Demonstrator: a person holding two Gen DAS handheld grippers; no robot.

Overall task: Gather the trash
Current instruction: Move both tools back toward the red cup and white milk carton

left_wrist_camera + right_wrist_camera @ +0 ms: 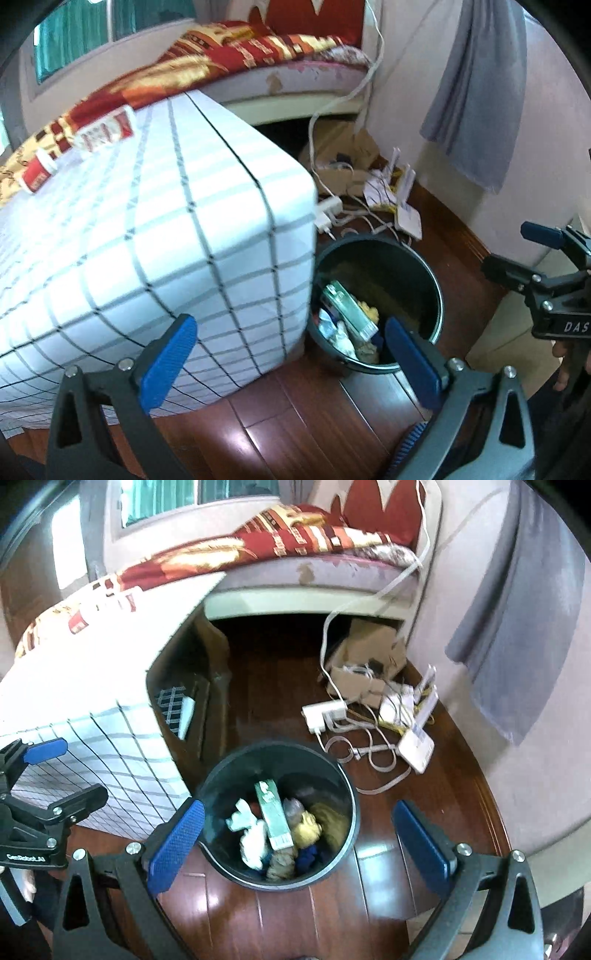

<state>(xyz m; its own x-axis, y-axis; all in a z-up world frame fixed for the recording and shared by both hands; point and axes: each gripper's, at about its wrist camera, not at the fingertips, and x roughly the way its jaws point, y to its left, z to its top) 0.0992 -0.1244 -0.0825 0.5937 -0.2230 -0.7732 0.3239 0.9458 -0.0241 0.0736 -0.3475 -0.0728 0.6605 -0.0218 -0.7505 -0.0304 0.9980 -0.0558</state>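
- Two grippers hang above the dark wooden floor (280,923), and each one holds nothing.
- The left gripper (291,363) has its blue pads spread wide; it is over the corner of the desk (166,229) and the near rim of the trash bin (424,273).
- The right gripper (299,845) is also spread wide, with one pad on each side of the bin (343,794), directly above it.
- The black round bin stands on the floor, just beside the desk, which has a white checked cloth.
- Inside the bin lie a green carton (275,816), white crumpled paper (251,830), something yellow (308,827) and something dark blue.
- On the desk, at the far edge, lie a red and white box (105,133) and a small red bottle (38,171) on its side.
- Behind the bin, on the floor near the wall, are a white power strip (325,712), tangled cables, a white router (417,747) and torn cardboard (369,653).
- A bed with a red patterned blanket (266,44) is behind the desk.
- A grey cloth (476,92) hangs on the wall.
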